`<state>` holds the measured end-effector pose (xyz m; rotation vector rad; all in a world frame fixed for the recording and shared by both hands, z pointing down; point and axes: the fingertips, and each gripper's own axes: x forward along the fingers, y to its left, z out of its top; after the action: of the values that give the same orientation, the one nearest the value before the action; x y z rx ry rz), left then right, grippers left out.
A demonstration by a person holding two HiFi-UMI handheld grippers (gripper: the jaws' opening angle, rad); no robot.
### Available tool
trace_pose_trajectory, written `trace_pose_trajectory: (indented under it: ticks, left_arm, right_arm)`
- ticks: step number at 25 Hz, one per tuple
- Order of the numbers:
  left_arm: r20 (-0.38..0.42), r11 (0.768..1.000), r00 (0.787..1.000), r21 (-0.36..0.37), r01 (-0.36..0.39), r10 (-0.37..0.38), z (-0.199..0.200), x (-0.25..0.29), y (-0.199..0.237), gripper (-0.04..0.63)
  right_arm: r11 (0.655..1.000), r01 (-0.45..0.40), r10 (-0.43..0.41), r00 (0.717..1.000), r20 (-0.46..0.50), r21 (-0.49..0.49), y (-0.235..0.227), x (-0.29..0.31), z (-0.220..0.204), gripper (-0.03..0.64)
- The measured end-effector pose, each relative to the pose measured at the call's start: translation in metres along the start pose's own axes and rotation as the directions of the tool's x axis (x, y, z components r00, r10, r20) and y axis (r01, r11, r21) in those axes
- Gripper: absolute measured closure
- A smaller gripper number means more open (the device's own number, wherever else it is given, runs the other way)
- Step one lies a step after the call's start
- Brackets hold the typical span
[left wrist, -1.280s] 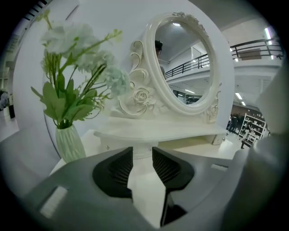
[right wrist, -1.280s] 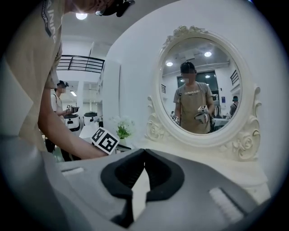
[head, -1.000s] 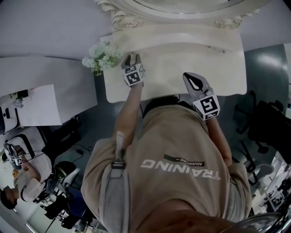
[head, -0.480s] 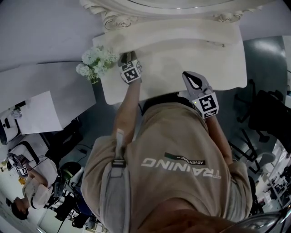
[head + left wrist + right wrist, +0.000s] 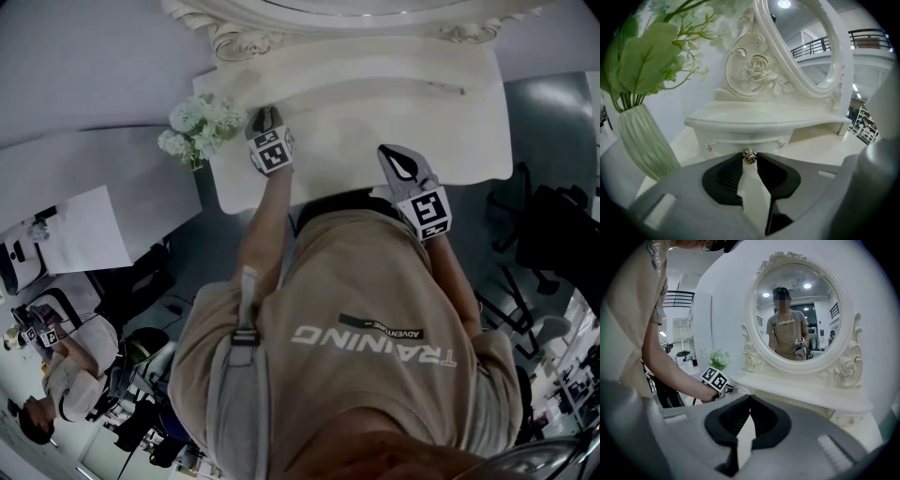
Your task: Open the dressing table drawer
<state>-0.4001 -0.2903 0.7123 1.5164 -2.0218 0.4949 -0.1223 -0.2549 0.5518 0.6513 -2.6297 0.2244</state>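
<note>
The white dressing table [image 5: 441, 141] carries an oval mirror [image 5: 799, 310] on a low shelf with a small drawer [image 5: 740, 139] under it. In the left gripper view the drawer's small metal knob [image 5: 749, 156] sits right between my left gripper's [image 5: 749, 161] black tips; the jaws are closing and both tips touch the knob. In the head view the left gripper [image 5: 266, 125] reaches onto the table's left part beside the flowers. My right gripper [image 5: 397, 164] hangs above the table's front edge, its tips [image 5: 750, 398] shut with nothing between them.
A ribbed pale-green vase [image 5: 644, 145] of white flowers [image 5: 199, 127] stands just left of the left gripper. The carved mirror frame [image 5: 757, 70] rises behind the drawer. A white desk [image 5: 84, 234] and seated people [image 5: 56, 375] are at the left, dark chairs [image 5: 553, 234] at the right.
The left gripper's jaws look narrower than a second ago. Both hands stay almost in place; the head view has shifted slightly.
</note>
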Motion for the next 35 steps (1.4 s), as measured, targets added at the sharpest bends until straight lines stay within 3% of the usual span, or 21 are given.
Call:
trace_pose_trajectory:
  ticks: [35]
  left_arm:
    - [-0.033,0.998,0.998,-0.026,-0.057,0.056,-0.055,-0.066,-0.017,0.494]
  right_arm:
    - [0.997,-0.072,0.072,0.997,-0.006,-0.003,0.018,-0.040,-0.038,0.614]
